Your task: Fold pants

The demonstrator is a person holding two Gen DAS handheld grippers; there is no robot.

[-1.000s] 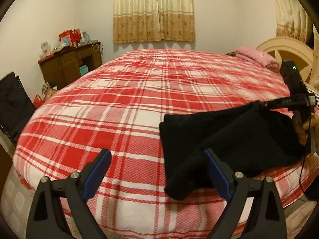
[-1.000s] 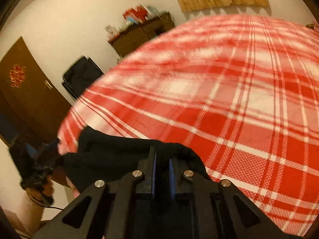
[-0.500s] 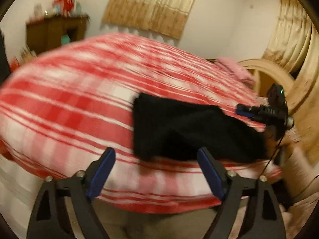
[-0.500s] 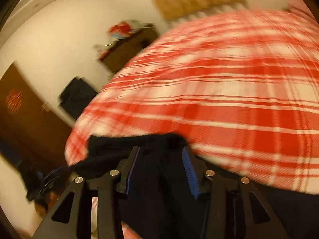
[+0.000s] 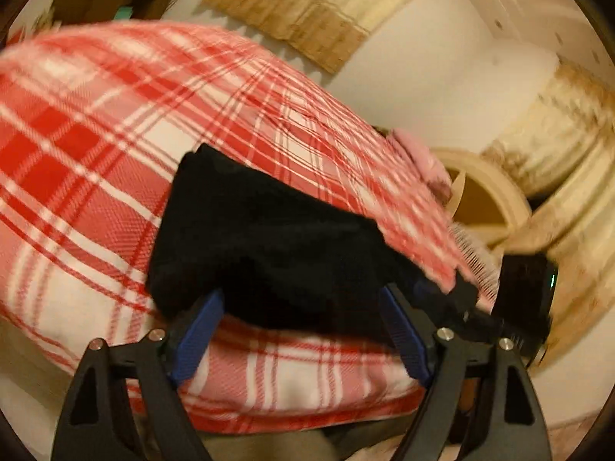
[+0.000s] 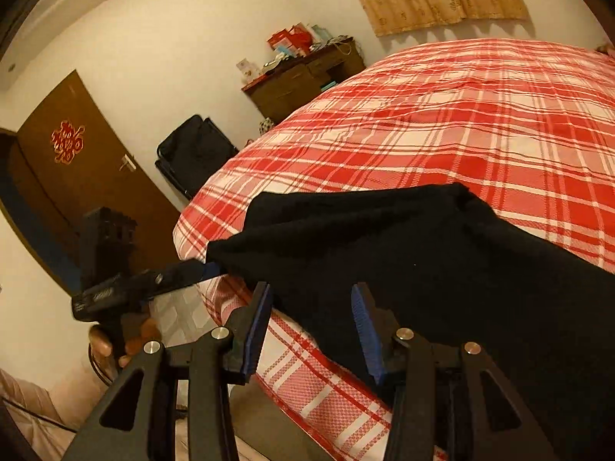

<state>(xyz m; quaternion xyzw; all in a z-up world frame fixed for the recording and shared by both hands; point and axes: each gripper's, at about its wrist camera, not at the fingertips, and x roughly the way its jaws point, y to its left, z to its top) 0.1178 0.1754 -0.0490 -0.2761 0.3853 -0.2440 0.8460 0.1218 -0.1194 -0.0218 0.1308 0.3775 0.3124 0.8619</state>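
The black pants (image 6: 403, 253) lie bunched on the near edge of the bed (image 6: 461, 115), whose cover is a red-and-white plaid, at about six o'clock of the mattress. The left hand-held gripper (image 5: 303, 326) stands wide, its blue pads on either side of the cloth's near edge without pressing it, having just narrowed a little. The right hand-held gripper (image 6: 311, 326) has just opened to a middling gap with the cloth's edge between its jaws, unclamped; a dark wooden dresser (image 6: 303, 77) stands at eleven o'clock.
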